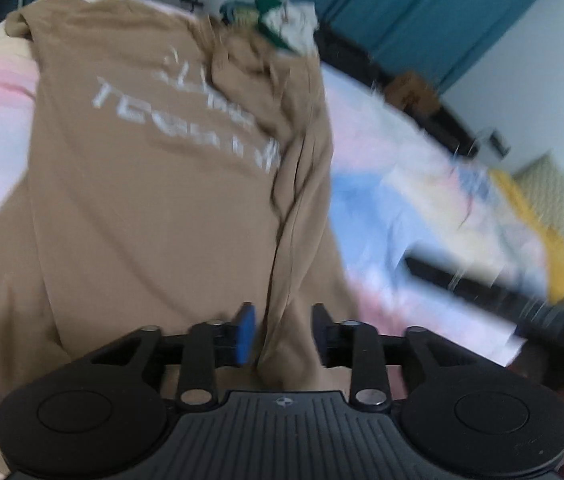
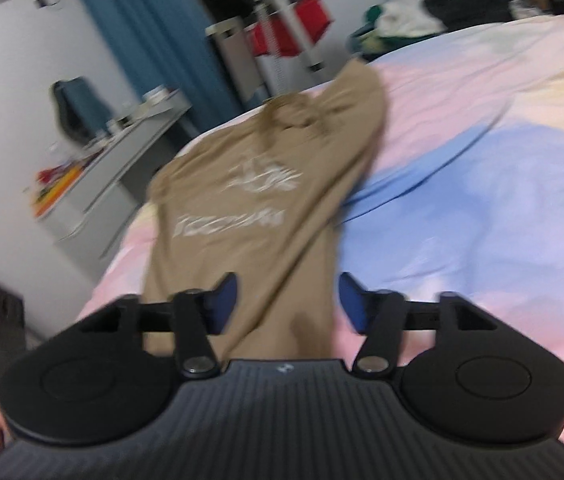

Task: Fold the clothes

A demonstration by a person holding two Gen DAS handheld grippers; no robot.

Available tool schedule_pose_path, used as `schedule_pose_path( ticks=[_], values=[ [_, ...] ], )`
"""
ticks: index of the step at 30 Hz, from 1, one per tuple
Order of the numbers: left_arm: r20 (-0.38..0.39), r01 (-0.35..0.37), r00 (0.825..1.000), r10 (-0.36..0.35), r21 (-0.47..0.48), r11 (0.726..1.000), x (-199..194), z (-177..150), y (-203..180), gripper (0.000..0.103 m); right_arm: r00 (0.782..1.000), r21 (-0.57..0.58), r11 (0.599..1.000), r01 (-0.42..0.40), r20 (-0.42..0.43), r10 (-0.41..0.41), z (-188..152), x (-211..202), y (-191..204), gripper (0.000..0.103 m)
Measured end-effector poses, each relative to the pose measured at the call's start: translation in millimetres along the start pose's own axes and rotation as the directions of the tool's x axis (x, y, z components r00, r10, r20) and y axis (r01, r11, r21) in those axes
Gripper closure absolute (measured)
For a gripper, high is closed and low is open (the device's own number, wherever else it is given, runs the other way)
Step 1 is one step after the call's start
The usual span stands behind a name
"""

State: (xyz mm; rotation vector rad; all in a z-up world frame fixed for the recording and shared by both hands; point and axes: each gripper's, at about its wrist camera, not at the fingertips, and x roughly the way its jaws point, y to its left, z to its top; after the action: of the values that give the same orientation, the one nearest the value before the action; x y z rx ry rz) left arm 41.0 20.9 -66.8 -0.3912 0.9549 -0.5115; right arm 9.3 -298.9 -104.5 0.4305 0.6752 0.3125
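a: biggest first. bed sheet [image 2: 481, 128], pastel patches of pink, blue and pale yellow, fills most of both wrist views.

b: on it?

a: tan t-shirt [image 1: 142, 200], lying lengthwise on the sheet, white lettering face up, too blurred to read. one long side is folded over into a thick ridge of creases. a bunched sleeve or corner sits at the far end.

b: beyond the bed?

a: teal curtain [image 2: 142, 20], a white desk [image 2: 122, 152] with small clutter along the wall, a heap of white and green clothes [image 2: 397, 8] past the far edge of the bed.

b: left gripper?

a: left gripper [image 1: 283, 332] has its jaws partly apart. the folded ridge of the shirt runs up between the fingers [image 1: 245, 334]. the blue pad on one side stands clear of the cloth; the other side i cannot tell, so no firm grip shows.

b: right gripper?

a: right gripper [image 2: 287, 302] is about half open over the shirt's near end. cloth lies between the blue pads; the pad on the sheet side stands clear of it, nothing pinched.

b: the person?

a: only a bit of hand at the lower corner of the right view.
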Motion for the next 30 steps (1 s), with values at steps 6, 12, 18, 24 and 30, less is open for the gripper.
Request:
schedule_pose_path(
  ticks=[6,12,18,24,30],
  values=[
    [0.083,0.016,0.997,-0.004,-0.150,0.989,26,73,23,0.050,0.987,-0.132,0.985,-0.111,-0.135,0.093,-12,17,29,0.066],
    [0.093,-0.012,0.995,0.036,-0.244,0.970,118,155,44,0.049,0.956,-0.194,0.964,-0.180,-0.265,0.125,-26,38,41,0.066],
    [0.036,-0.160,0.985,0.171,-0.211,0.964,187,187,47,0.056,0.934,-0.206,0.955,-0.212,-0.331,0.136,-34,50,37,0.066],
    [0.089,-0.169,0.980,0.176,-0.086,0.982,198,197,28,0.101,0.920,-0.311,0.922,-0.231,-0.378,0.103,-41,61,44,0.066],
    [0.192,-0.258,0.949,0.251,0.011,0.966,156,224,10,0.102,0.907,-0.371,0.898,-0.235,-0.416,0.066,-50,62,54,0.066]
  ],
)
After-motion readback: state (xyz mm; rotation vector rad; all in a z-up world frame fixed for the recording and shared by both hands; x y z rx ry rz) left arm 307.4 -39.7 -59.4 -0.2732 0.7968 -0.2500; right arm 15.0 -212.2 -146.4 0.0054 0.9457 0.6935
